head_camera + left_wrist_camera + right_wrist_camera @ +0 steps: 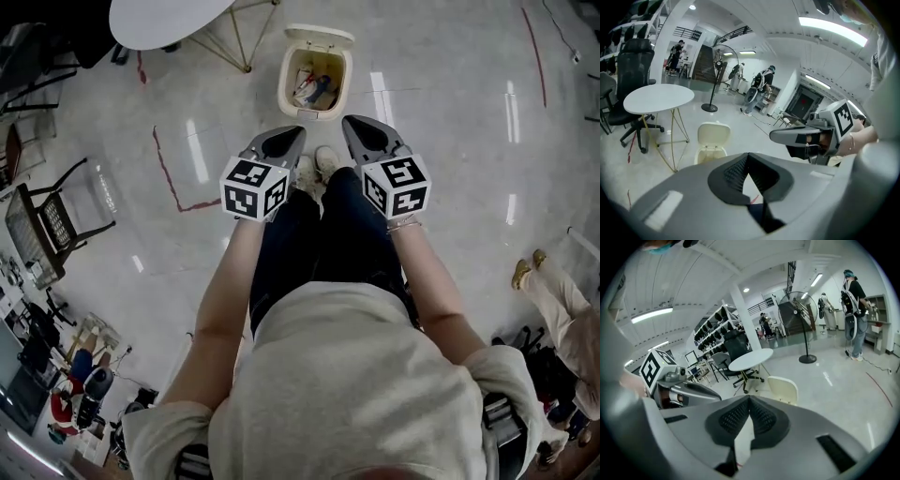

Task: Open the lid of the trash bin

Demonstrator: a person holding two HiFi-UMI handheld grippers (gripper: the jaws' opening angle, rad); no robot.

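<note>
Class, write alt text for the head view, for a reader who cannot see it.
A cream trash bin stands on the floor, lid open, rubbish inside. A person holds the left gripper and right gripper side by side short of it, both shut and empty.

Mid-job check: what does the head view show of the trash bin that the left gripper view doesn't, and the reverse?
Head view only: the inside of the trash bin, with rubbish in it, and the person's shoes short of it. Left gripper view only: the lid from the front, standing upright, and a floor fan behind. Both: the bin open, the round white table beside it, and the right gripper, fingers together and empty.
</note>
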